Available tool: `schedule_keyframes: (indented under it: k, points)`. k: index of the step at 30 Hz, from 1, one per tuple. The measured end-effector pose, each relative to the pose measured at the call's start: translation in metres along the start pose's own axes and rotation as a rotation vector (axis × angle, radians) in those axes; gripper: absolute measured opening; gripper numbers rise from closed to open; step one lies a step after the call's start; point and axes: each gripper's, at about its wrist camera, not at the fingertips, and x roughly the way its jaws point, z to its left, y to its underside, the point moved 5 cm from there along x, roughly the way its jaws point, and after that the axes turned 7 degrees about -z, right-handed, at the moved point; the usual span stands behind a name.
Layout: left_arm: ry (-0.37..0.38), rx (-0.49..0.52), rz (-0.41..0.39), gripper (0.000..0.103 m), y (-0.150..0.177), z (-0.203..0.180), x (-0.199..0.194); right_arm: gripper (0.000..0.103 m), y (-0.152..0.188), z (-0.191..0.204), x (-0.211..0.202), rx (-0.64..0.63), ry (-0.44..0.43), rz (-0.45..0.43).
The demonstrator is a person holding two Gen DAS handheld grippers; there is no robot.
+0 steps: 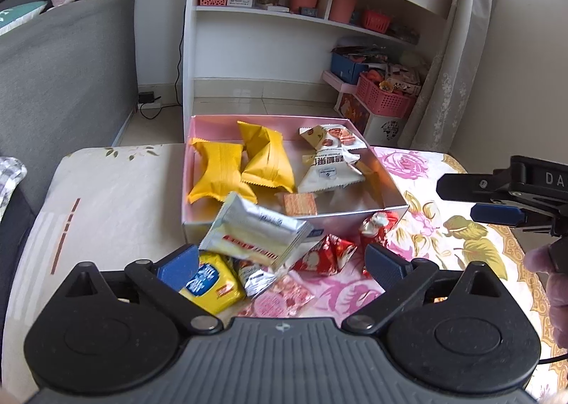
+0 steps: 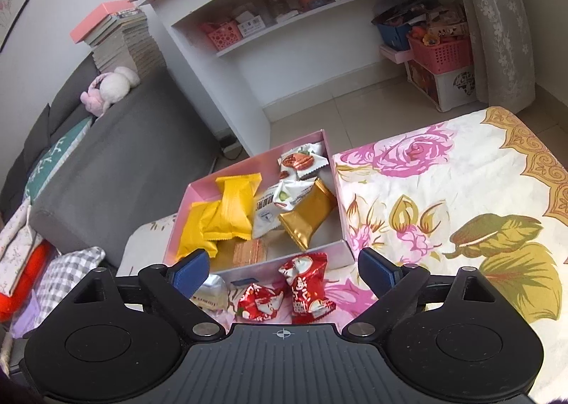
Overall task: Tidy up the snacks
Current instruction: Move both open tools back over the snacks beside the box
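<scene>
A pink box (image 1: pixel 198 170) (image 2: pixel 184 223) stands on the floral tablecloth and holds two yellow packets (image 1: pixel 220 173) (image 2: pixel 227 212), white packets (image 1: pixel 330 166) (image 2: pixel 298 162), a gold packet (image 2: pixel 309 216) and a wafer (image 1: pixel 300 203) (image 2: pixel 248 251). My left gripper (image 1: pixel 284 262) is open; a silver-and-yellow packet (image 1: pixel 254 230) is blurred, tilted just above and between its fingers, in front of the box's near wall. A yellow packet (image 1: pixel 213 281), a small silver packet (image 1: pixel 254 278) and red packets (image 1: pixel 326 255) lie on the cloth. My right gripper (image 2: pixel 284 272) is open above two red packets (image 2: pixel 307 290).
The right gripper (image 1: pixel 497 202) shows at the right edge of the left wrist view. A grey sofa (image 1: pixel 64 77) stands to the left. A white shelf unit (image 1: pixel 284 14) with pink baskets stands behind the table. A curtain (image 1: pixel 458 49) hangs at the right.
</scene>
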Motion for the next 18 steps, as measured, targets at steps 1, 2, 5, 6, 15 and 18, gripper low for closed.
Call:
schedule_keyframes:
  k: [1, 2, 5, 6, 15, 18]
  points:
    - [-0.002, -0.001, -0.003, 0.101, 0.003, 0.003, -0.003, 0.094, 0.004, 0.001, -0.002, -0.005, 0.0, 0.002]
    - [-0.004, -0.001, -0.008, 0.102, 0.004, 0.005, -0.005, 0.095, 0.008, 0.001, -0.004, -0.01, 0.001, 0.004]
    - [-0.01, 0.016, -0.017, 0.102, 0.012, 0.014, -0.009, 0.095, 0.019, 0.001, -0.007, -0.043, 0.006, 0.004]
    - [-0.013, 0.026, -0.02, 0.102, 0.015, 0.015, -0.01, 0.096, 0.022, 0.0, -0.008, -0.06, 0.011, 0.002]
    - [0.03, 0.138, -0.067, 0.102, 0.041, 0.027, -0.01, 0.098, 0.044, -0.016, -0.015, -0.225, 0.066, -0.04]
    - [0.067, 0.16, -0.065, 0.102, 0.051, 0.026, -0.005, 0.098, 0.056, -0.026, -0.014, -0.285, 0.076, -0.041]
